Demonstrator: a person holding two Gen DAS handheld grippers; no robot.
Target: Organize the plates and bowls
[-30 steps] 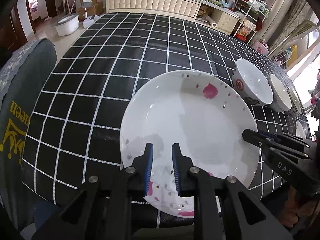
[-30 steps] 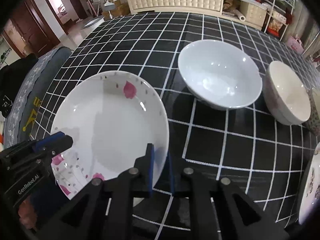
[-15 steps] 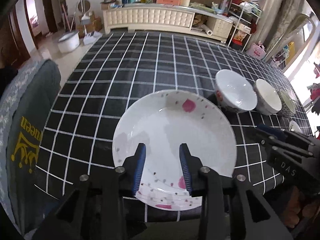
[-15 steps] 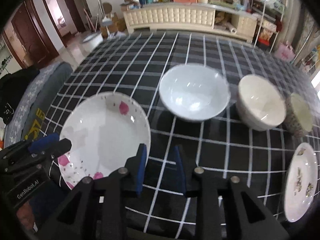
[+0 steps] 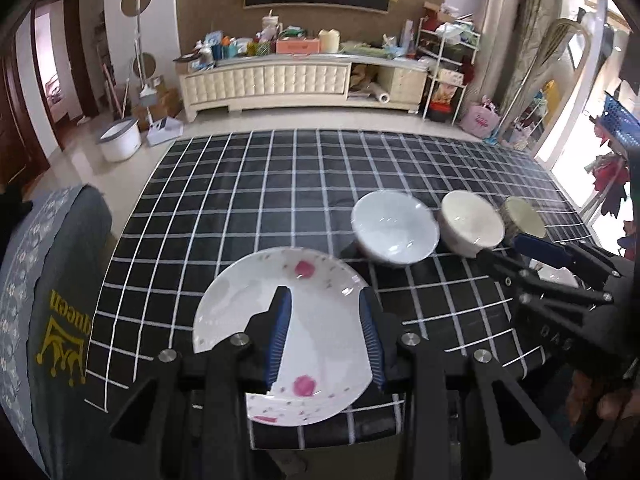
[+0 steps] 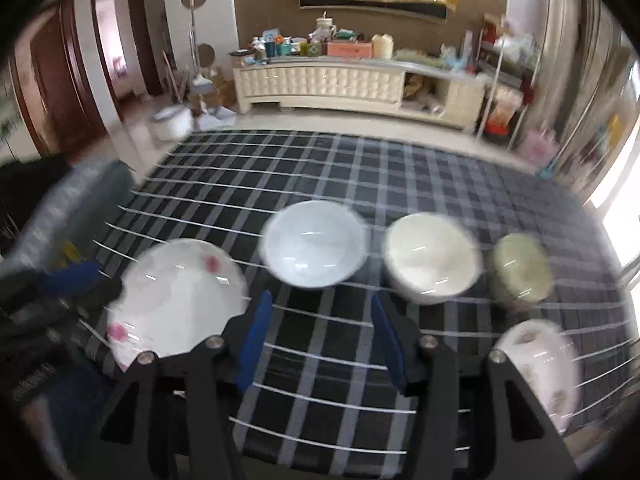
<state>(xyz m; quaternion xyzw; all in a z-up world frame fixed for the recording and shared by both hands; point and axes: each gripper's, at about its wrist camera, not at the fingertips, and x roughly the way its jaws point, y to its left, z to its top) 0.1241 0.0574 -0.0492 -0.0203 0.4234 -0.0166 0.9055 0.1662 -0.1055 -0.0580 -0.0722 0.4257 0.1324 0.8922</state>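
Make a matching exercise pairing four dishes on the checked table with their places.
Things:
1. pink-flowered plate
2. white bowl
3. cream bowl
4. small green bowl

Places:
A. right end of the bowl row
B. middle of the bowl row
C. left end of the bowl row
D. near table edge, left of the bowls

Pairs: 1-D, 2-C, 3-B, 4-A
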